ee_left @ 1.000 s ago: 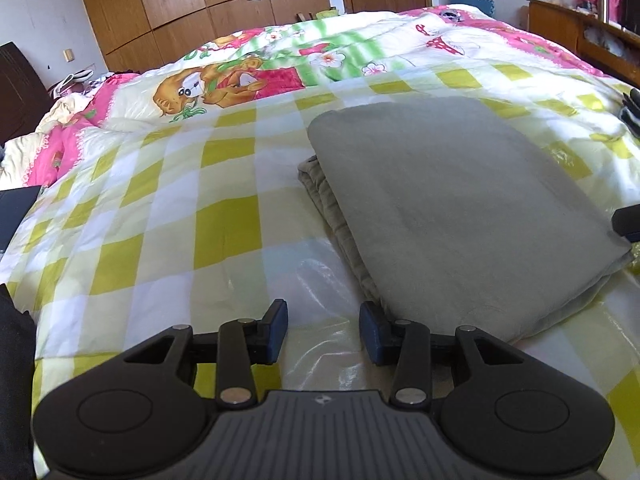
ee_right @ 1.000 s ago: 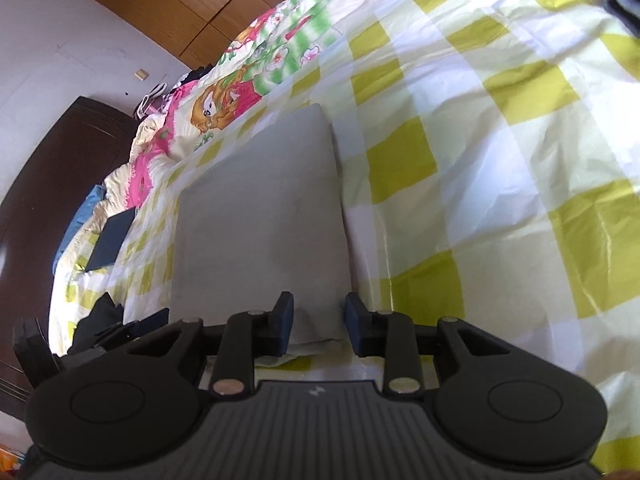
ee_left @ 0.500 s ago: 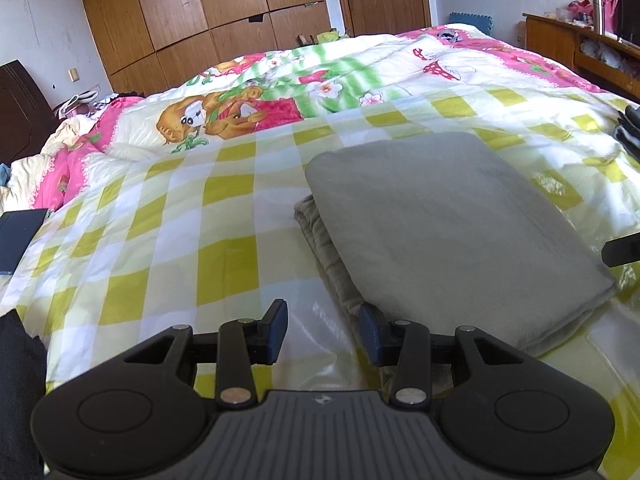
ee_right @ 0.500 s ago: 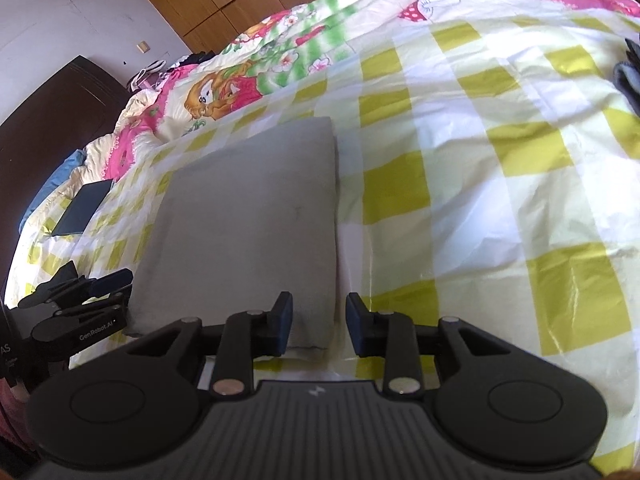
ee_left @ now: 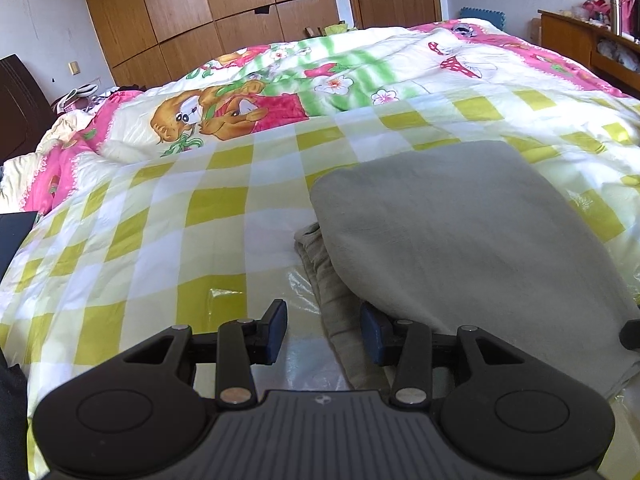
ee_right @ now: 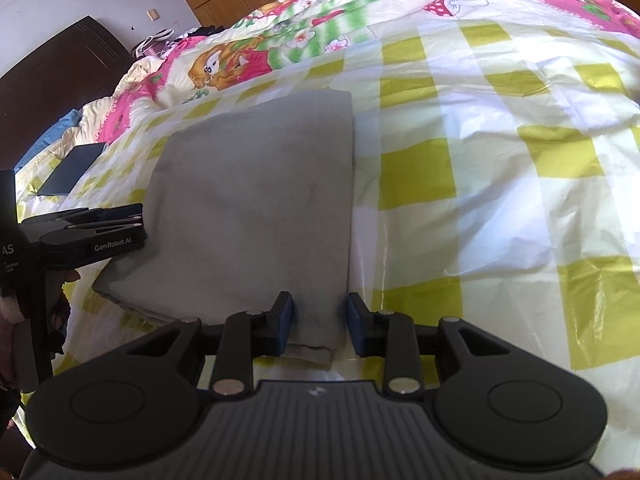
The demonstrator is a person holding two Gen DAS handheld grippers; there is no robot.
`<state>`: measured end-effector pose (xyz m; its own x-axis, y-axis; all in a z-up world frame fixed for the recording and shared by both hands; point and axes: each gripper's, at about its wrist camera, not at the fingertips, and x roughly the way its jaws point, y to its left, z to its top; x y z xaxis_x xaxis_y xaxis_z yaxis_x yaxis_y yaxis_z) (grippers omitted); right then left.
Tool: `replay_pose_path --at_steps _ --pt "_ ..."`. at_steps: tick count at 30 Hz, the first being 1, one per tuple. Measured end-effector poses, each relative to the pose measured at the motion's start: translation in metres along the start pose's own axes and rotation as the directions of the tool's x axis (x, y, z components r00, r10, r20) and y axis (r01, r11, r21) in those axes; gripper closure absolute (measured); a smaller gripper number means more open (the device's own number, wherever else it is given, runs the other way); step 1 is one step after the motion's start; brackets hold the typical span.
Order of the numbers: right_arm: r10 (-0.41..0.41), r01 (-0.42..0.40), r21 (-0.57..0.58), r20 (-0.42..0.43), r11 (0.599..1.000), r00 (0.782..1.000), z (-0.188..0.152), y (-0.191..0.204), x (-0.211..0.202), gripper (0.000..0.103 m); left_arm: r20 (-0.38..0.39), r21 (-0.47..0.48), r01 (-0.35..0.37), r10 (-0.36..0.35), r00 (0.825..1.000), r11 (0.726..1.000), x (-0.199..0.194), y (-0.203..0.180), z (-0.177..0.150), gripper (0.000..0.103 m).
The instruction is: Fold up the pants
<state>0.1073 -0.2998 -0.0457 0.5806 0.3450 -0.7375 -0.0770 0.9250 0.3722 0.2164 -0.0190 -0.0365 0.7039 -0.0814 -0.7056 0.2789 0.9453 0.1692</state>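
- Since a second ago both my grippers have drawn back and risen from the pants point(ee_left: 460, 240); the folded grey stack sits lower and farther ahead of my fingers in both views, and it has not shifted on the checked sheet point(ee_left: 160, 248).
- Left gripper point(ee_left: 323, 330): fingers apart, holding nothing; the stack's layered left edge lies just ahead, between and to the right of my fingertips.
- Right gripper point(ee_right: 319, 326): fingers apart, nothing clamped; the stack's near right corner shows between my fingertips.
- The fold looks finished to me: a neat rectangle, with lower layers peeking out on the left edge.
- To end well I'd keep both pairs of fingers clear of the cloth while withdrawing, so nothing snags a corner; I might tuck those protruding layers.
- Readable writing: "GenRobot.AI" on the left gripper's side, seen from my right wrist; beside it the letters "AS", the rest too small.
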Motion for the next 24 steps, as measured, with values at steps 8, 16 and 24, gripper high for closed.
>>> replay_pose_path --at_steps 8,16,24 --pt "-0.012 0.012 0.012 0.019 1.0 1.0 -0.002 0.008 -0.018 0.071 -0.011 -0.031 -0.012 0.012 1.0 0.999 -0.02 0.007 -0.007 0.048" --pt "-0.008 0.006 0.061 0.032 0.998 0.999 -0.018 0.013 -0.035 0.07 0.018 -0.051 -0.001 0.002 1.0 0.999 -0.057 0.008 -0.019 0.048" --pt "-0.02 0.018 0.07 0.034 0.997 0.999 -0.034 0.018 -0.045 0.07 0.022 -0.071 0.013 -0.012 1.0 0.997 -0.083 0.004 -0.041 0.048"
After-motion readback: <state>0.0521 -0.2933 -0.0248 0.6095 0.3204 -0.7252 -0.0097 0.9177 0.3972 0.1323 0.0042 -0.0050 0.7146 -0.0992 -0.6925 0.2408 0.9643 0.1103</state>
